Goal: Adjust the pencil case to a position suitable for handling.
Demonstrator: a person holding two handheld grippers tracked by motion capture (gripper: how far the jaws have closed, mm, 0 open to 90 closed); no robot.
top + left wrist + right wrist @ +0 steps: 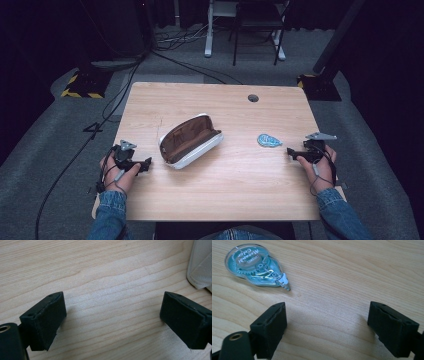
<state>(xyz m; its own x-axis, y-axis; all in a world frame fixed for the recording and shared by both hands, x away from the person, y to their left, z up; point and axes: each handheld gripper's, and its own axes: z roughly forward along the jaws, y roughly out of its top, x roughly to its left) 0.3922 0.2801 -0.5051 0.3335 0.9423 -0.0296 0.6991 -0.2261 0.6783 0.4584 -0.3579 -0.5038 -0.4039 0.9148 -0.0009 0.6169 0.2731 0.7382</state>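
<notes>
The blue-green, teardrop-shaped plastic correction tape dispenser (257,265) lay just ahead of the right gripper (325,327), whose jaws stood wide apart with nothing between them, near the table's (240,190) right edge. The left gripper (112,320), jaws equally spread and empty, rested near the left edge, just beside the white fabric pencil case with a brown lining (190,140), unzipped at mid-table. A clean pick would likely mean straddling the dispenser's narrow sides, low and level, before closing.

Open brown-lined white pouch (190,140), teal correction tape (269,140) lying flat
</notes>
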